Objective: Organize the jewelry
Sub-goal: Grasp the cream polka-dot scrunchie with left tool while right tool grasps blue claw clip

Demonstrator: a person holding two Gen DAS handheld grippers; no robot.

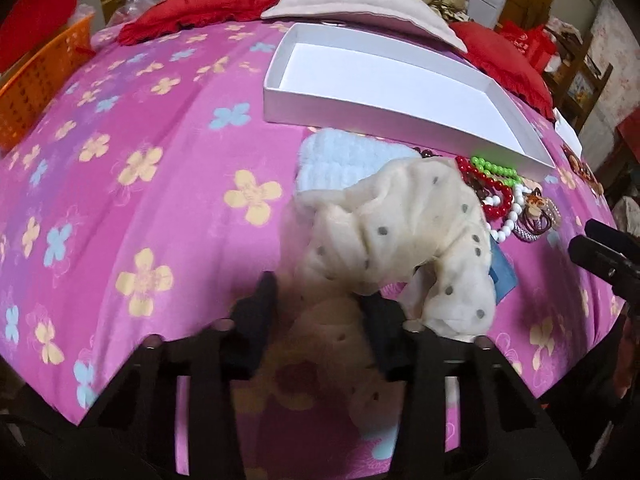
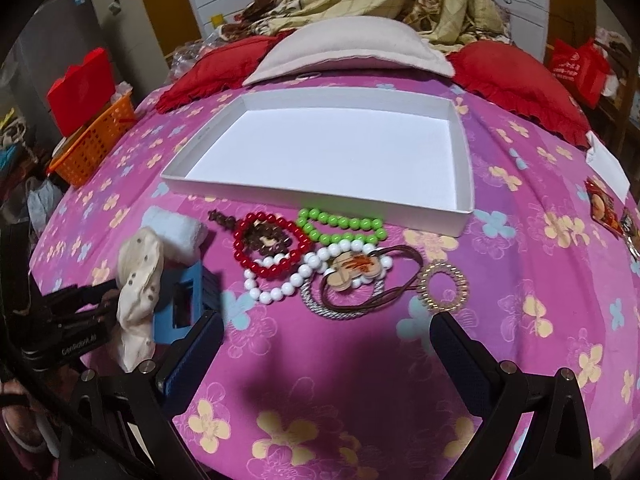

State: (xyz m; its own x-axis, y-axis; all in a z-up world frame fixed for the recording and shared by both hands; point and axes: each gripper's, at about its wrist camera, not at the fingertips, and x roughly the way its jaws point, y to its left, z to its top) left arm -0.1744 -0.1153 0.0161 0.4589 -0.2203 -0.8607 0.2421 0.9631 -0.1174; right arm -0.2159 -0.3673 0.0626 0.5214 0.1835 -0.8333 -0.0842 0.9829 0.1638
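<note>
My left gripper (image 1: 316,300) is shut on a cream dotted scrunchie (image 1: 416,228), which bunches up between and beyond its fingers; the right wrist view shows that gripper (image 2: 94,300) clamping the scrunchie (image 2: 138,280) from the left. A jewelry pile lies on the pink flowered bedsheet: a red bead bracelet (image 2: 240,240), a green bead bracelet (image 2: 340,222), a white bead bracelet (image 2: 280,292), a wooden charm (image 2: 352,272) on brown cord and a gold spiral hair tie (image 2: 460,280). Behind the pile is an empty white box (image 2: 312,196). My right gripper (image 2: 326,332) stands open just short of the pile, holding nothing.
A blue block (image 2: 188,292) and a white fluffy band (image 2: 176,228) lie beside the scrunchie. An orange basket (image 2: 96,144) stands at the bed's left edge. Red pillows and a cream pillow (image 2: 352,48) lie behind the box. Small packets (image 2: 600,204) lie at the right.
</note>
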